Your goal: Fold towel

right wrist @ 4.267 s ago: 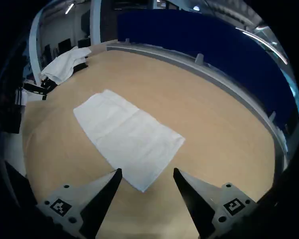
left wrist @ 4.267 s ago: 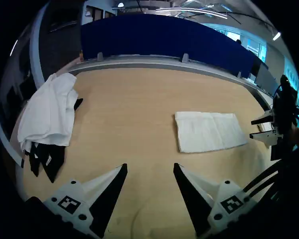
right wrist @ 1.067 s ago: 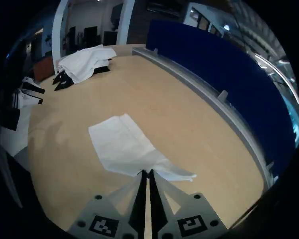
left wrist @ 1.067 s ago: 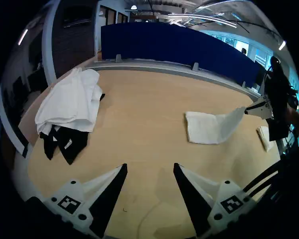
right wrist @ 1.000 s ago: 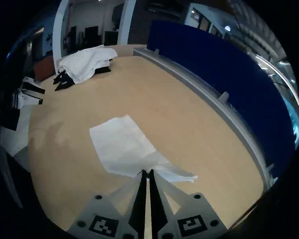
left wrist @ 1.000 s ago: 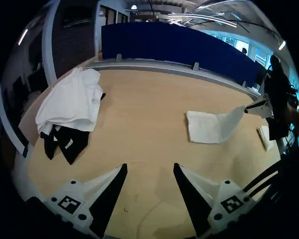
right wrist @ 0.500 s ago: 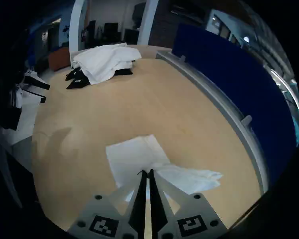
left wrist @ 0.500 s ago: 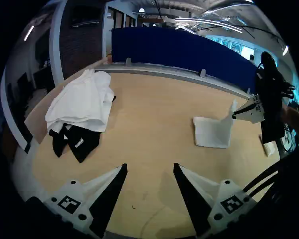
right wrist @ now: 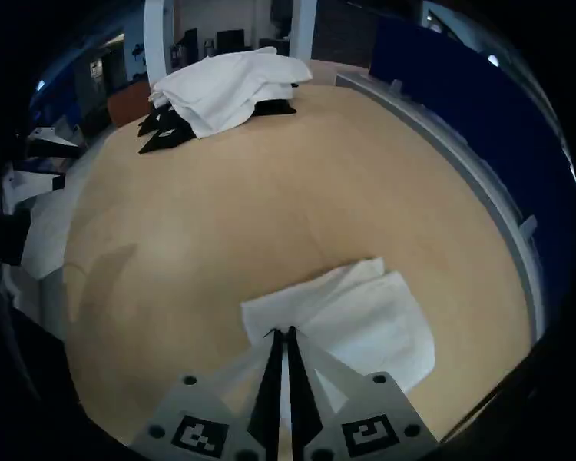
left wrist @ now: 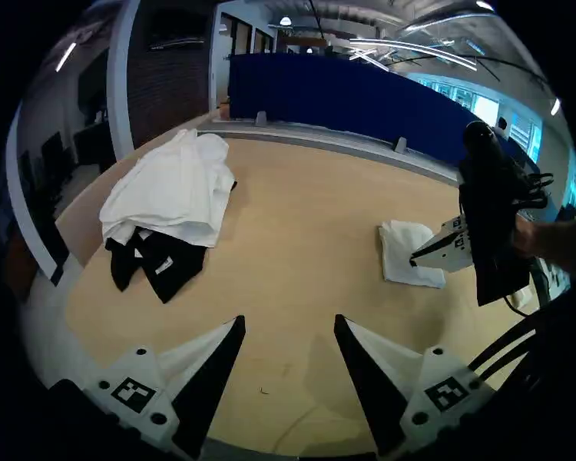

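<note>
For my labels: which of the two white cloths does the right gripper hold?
The small towel, between the jaws of the right gripper; the other white cloth lies heaped on black clothes, untouched.

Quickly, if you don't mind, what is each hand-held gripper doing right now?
Left hand-held gripper: open, holding nothing.
Right hand-held gripper: closed on the edge of the towel.

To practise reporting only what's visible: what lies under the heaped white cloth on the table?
Black fabric pokes out beneath the white cloth, lying on the table. How far it reaches underneath, and anything else there, is covered.
</note>
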A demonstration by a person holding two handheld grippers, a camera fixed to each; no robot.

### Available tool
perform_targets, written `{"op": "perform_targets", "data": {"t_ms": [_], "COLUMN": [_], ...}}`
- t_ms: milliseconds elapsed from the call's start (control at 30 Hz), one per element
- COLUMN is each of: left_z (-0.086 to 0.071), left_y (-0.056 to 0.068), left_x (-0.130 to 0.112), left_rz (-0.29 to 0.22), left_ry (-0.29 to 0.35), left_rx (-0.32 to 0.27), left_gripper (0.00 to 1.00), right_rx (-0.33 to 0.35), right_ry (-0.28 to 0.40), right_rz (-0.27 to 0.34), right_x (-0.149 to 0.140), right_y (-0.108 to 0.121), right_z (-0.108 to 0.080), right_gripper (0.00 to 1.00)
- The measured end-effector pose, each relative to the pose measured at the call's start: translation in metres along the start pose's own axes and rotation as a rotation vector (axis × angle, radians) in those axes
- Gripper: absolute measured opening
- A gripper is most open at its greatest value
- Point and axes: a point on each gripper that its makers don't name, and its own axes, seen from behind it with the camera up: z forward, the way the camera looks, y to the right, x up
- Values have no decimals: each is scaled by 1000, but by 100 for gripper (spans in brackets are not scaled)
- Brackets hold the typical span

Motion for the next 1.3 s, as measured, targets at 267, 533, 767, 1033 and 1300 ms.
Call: {"op": "perform_targets", "data": {"t_ms": [267,533,767,1033,1300], "left_z": [5,8,8,7,8], "left_y": [3,5,8,12,17], "left_x": [0,0,4,4,3], "left_rz": [6,11,11,14,11], "left_ry": [-3,-5,1,3,2], "left_rx": [-4,-8,-13,-15,-23], "left_gripper": [85,85,85,85,85], "right_rx": [6,-10,-39,-66,-76], "right_ry": [13,37,27,-18,-55], "right_rz": [25,51,73,119,156], "right_x": [0,-6,-26,-70,-101], "right_y": [4,11,16,19,16], "right_z": [-4,-17,-30,-44,-47], "right_gripper": [33,72,71,72,71]}}
